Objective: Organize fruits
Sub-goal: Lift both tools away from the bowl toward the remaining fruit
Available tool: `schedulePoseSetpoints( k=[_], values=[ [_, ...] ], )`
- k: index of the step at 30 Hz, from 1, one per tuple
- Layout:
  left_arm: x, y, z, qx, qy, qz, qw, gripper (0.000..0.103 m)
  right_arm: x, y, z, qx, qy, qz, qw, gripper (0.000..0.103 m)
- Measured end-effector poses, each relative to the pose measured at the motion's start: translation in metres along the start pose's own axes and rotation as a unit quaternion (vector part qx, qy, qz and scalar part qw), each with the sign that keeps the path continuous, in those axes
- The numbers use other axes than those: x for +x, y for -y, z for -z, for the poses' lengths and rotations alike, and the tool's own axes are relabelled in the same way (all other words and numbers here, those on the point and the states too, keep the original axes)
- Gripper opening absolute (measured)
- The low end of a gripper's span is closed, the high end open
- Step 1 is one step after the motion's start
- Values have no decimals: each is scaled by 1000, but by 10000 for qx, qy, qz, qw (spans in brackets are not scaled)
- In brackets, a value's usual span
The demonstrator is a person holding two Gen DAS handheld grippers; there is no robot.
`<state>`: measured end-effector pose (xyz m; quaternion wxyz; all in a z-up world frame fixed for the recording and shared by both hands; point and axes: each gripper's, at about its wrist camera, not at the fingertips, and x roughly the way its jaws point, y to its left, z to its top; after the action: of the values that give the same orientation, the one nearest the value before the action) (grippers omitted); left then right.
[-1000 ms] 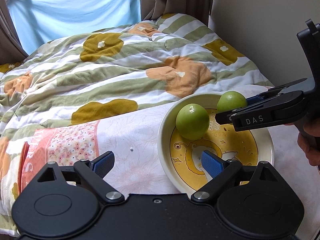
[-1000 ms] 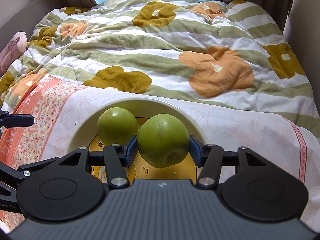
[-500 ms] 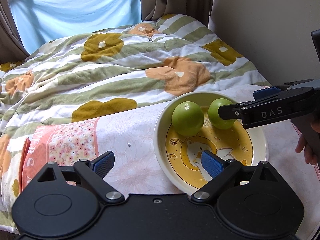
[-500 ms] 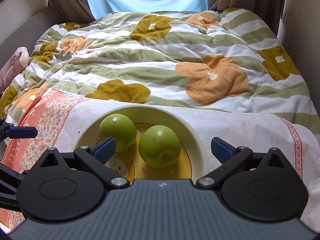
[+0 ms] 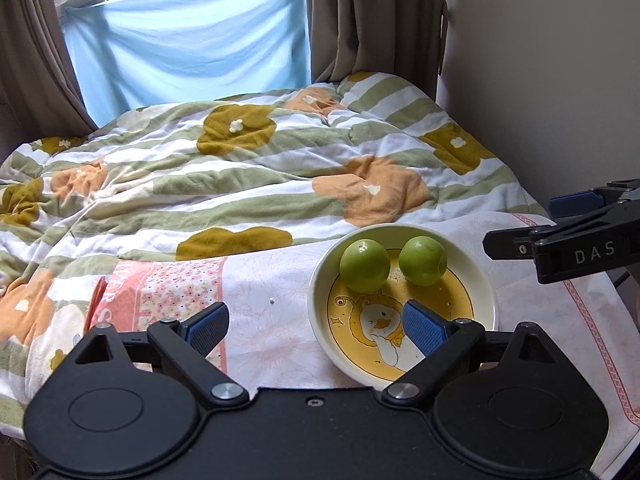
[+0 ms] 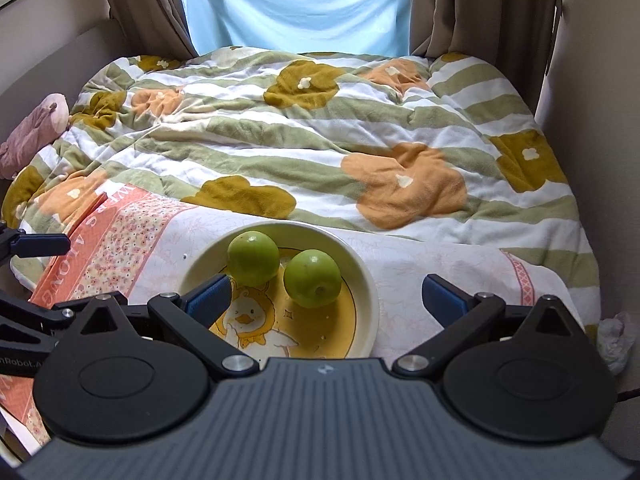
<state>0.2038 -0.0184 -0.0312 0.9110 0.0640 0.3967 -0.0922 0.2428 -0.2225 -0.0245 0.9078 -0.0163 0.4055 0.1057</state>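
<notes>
Two green apples lie side by side in a cream bowl [image 5: 320, 328] with a yellow duck picture, on a pink-patterned cloth. The left apple [image 5: 364, 259] [image 6: 253, 258] touches or nearly touches the right apple [image 5: 422, 261] [image 6: 312, 278]. My left gripper [image 5: 316, 326] is open, hovering above the cloth and the bowl's near-left rim, nothing between its blue pads. My right gripper [image 6: 326, 294] is open wide above the bowl [image 6: 368, 292], clear of both apples. Its finger [image 5: 560, 248] shows at the right edge of the left wrist view.
The cloth [image 5: 272, 320] lies over the near end of a bed with a striped flower quilt [image 5: 240, 184]. A wall [image 5: 540, 80] runs close on the right, curtains and a blue sheet cover the window behind. A plush toy [image 6: 36, 128] lies at the far left, crumpled tissue [image 6: 614, 336] at the right.
The right gripper let go of the right apple, which now rests in the bowl, and its jaws spread wide. Both grippers rose and drew back from the bowl.
</notes>
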Motion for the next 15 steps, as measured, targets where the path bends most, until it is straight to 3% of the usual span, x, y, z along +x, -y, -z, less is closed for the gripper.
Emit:
schedulePoseSetpoints(
  k=[8,15],
  values=[
    [-56,16,21,-206,290,-368,9987,96,-61,-3,28,-100,153,-180,9997,103],
    [-91,33,57,-491,362,-626,9962,96,-104,-7,59,-205,562,-450,9972,103]
  ],
)
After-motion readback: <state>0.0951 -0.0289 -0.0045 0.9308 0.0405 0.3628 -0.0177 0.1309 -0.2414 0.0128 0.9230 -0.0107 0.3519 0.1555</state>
